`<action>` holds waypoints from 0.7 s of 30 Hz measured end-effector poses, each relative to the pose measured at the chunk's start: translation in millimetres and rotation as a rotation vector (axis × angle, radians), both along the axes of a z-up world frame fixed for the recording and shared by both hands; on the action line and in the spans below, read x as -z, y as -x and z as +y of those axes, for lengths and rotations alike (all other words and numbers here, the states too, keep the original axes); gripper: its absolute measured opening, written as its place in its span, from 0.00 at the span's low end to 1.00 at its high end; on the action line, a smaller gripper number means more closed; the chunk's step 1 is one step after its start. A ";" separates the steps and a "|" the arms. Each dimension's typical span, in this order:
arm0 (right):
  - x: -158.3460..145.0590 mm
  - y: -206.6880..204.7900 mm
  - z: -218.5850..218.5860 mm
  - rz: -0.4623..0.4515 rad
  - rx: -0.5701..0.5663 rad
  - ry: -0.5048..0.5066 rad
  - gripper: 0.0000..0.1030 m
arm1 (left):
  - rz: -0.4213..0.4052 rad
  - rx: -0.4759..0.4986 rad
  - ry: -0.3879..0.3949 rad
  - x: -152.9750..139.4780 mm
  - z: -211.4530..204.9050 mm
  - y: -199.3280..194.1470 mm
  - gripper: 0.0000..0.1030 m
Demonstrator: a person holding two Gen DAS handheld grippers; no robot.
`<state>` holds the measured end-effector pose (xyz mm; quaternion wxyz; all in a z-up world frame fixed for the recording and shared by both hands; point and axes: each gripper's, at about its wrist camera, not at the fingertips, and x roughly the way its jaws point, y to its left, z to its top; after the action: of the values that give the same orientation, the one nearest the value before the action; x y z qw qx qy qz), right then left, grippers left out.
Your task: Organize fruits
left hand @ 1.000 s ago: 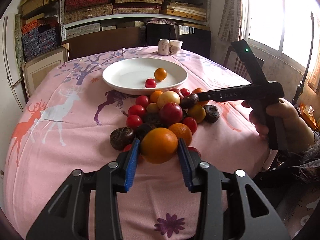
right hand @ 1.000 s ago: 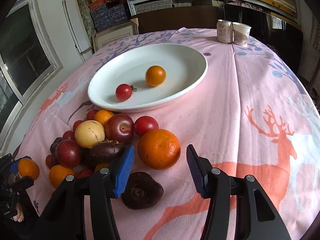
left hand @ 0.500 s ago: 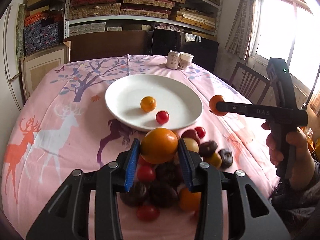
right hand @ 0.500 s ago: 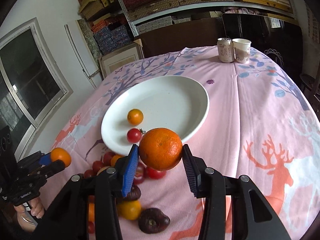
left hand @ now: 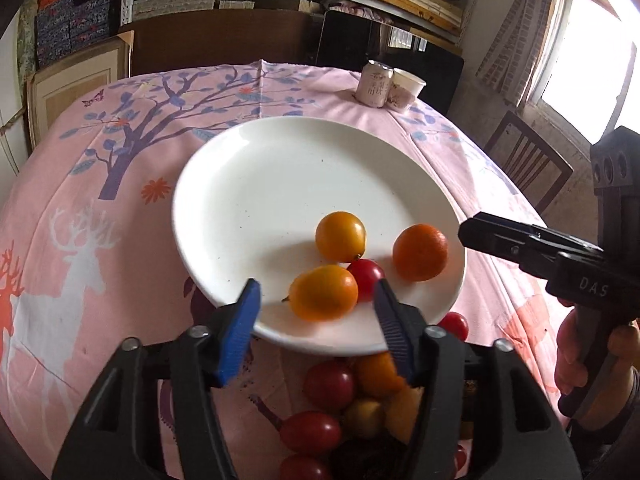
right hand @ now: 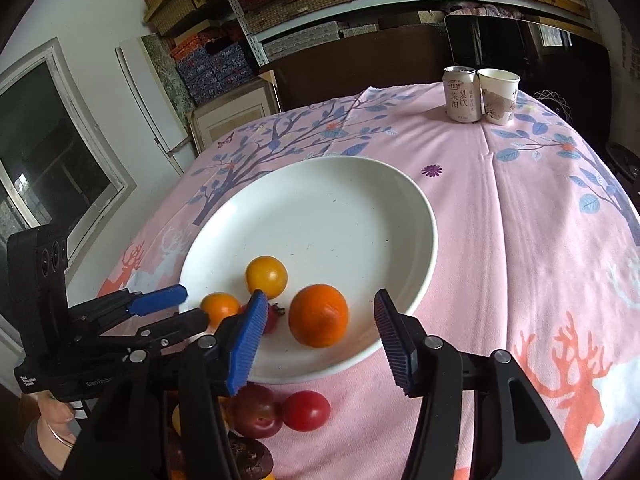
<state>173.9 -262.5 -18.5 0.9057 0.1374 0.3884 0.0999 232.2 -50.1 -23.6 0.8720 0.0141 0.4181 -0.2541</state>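
Observation:
A white plate [left hand: 256, 184] [right hand: 360, 216] on the pink tablecloth holds several fruits. My left gripper [left hand: 316, 312] is open above the plate's near rim, with an orange fruit [left hand: 323, 292] lying on the plate between its blue pads. My right gripper [right hand: 320, 332] is open, with a larger orange [right hand: 318, 315] [left hand: 420, 252] resting on the plate between its pads. A yellow-orange tomato [left hand: 341, 236] [right hand: 266, 276] and a red cherry tomato [left hand: 366, 274] also lie on the plate. A pile of red, orange and dark fruits [left hand: 352, 400] [right hand: 280, 412] sits on the cloth in front of the plate.
A drink can [right hand: 462, 94] and a paper cup [right hand: 498, 96] stand at the table's far edge. A wooden chair [left hand: 528, 164] is at the right. Shelves with boxes line the back wall.
Both grippers carried their oranges from above the pile over to the plate and opened. Both oranges now lie on the plate.

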 end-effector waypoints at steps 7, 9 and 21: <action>-6.9 58.4 -1.1 -0.040 -0.046 0.047 0.54 | -0.073 0.033 -0.004 -25.9 33.1 61.4 0.67; -2.6 80.0 1.3 -0.045 -0.069 0.072 0.54 | -0.089 0.048 -0.040 -25.0 44.2 86.3 0.67; 37.2 141.1 16.6 0.011 -0.115 0.107 0.54 | -0.052 0.058 -0.163 27.9 72.1 167.3 0.51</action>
<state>32.9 -245.9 -55.7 0.9023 0.0666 0.4055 0.1301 64.9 22.1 -51.5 0.8708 0.1036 0.4140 -0.2442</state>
